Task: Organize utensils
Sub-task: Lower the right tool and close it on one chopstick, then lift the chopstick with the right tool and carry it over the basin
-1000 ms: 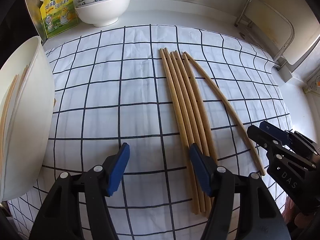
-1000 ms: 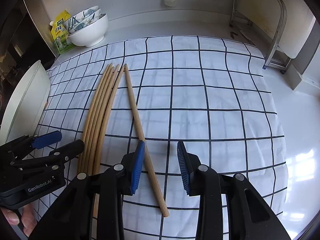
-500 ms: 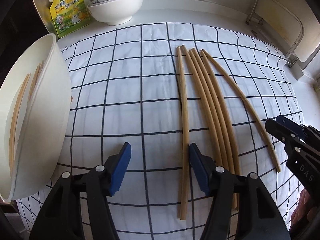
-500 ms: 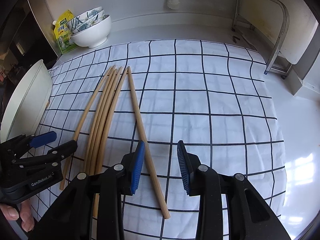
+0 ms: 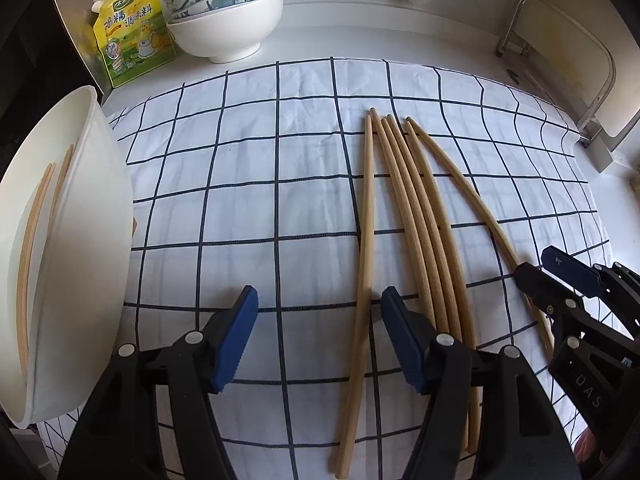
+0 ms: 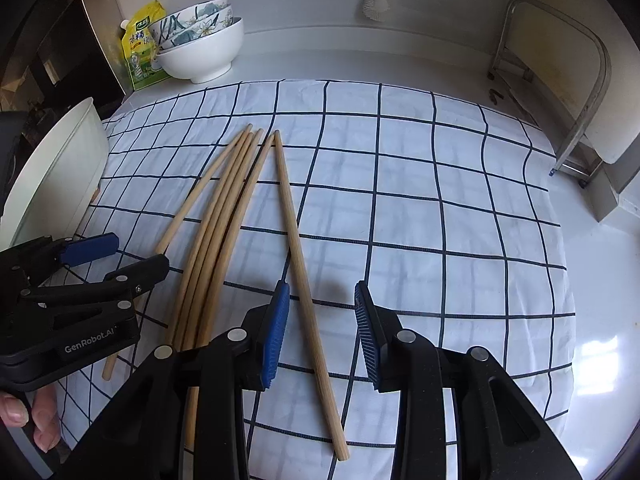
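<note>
Gaping wide and gripping nothing, the left gripper [image 5: 318, 334] and right gripper [image 6: 322, 330] are each held over one chopstick. "GenRobot.AI" is read on the left body. Five pale wooden chopsticks [image 6: 224, 224] are laid on the checked cloth [image 6: 440, 208], long axes running away, far tips converging.

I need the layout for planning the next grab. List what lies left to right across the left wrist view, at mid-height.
white container → lone chopstick → bunch of three chopsticks → curved outer chopstick → right gripper.
</note>
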